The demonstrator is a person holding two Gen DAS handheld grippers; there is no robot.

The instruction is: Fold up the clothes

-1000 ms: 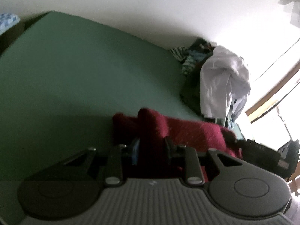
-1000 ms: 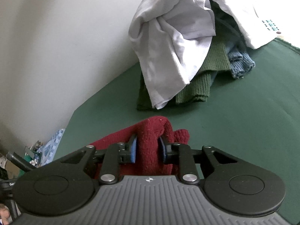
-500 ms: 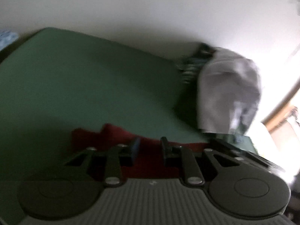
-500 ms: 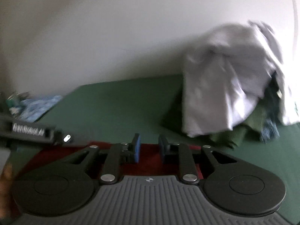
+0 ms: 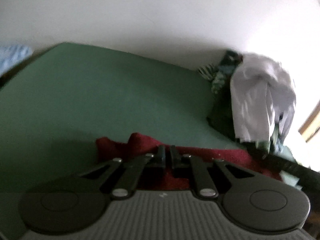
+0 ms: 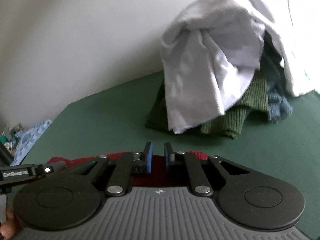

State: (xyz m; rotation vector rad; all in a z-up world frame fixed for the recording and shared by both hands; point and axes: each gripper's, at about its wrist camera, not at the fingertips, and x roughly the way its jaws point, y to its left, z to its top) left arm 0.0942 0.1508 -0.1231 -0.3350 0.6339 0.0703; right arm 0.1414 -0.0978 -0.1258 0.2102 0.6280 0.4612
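- White wall [image 5: 160,16]: behind everything, meeting the far edge of the green surface.
- Green surface [image 5: 100,100]: flat and wide, bearing all the clothes.
- Heap of clothes [image 6: 220,80]: unfolded, against the wall at the far right, well apart from both tongs.
  - White garment [image 6: 210,60]: on top, draped down over the front of the heap.
  - Green ribbed knit [image 6: 254,92]: under the white garment, hem showing on the surface.
  - Blue knit [image 6: 278,108]: just beside the green knit, at the heap's right edge.
- Red jumper [image 5: 210,154]: low on the green surface, directly under and ahead of both tongs, one bunched fold raised at its left end in the left wrist view.
- Left tongs [image 5: 167,150]: jaws just closed further, down to a thin slit over the red jumper; picture blurred, so possibly pinching the knit, cannot tell.
- Right tongs [image 6: 158,150]: jaws also just closed further, blue pads [image 6: 149,157] parted by a clear gap; tips past the jumper's far edge, red knit seen beneath them, nothing pressed between.
- Blue patterned cloth [image 6: 30,138]: off the left edge of the green surface.
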